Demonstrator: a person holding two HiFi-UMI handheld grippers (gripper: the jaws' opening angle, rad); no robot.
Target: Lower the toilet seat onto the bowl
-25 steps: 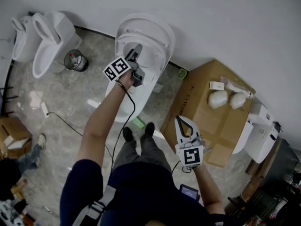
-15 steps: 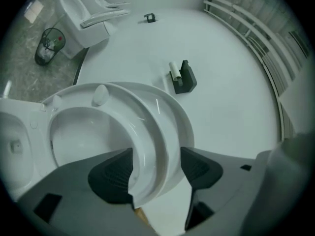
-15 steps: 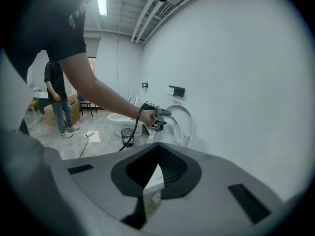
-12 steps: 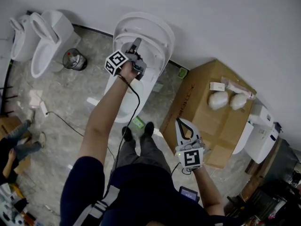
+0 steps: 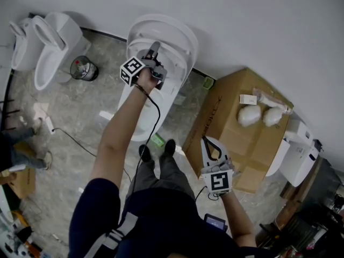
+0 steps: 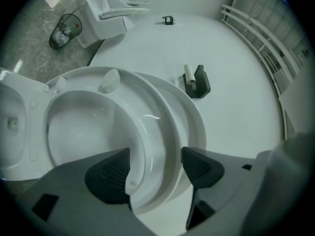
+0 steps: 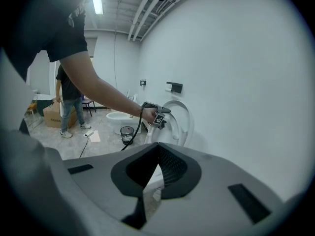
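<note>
There are three toilets along the floor's wall edge, one middle toilet [image 5: 180,42] and two corner toilets [image 5: 54,42] [image 5: 21,39] at the left; a white fixture [image 5: 295,155] at the right edge may be a fourth, which cannot be told; one waste bin [image 5: 83,69] stands beside the left pair. One large cardboard box [image 5: 226,128] carries two white bundles [image 5: 249,113] [image 5: 272,114] and one small white box [image 5: 248,98] near its far corner; one smaller cardboard box [image 5: 19,179] sits at the floor's left edge; one paper holder [image 6: 197,80] hangs on the wall.

A bare workroom, with several toilets [image 5: 54,47] along one wall and a cardboard box [image 5: 236,144].
</note>
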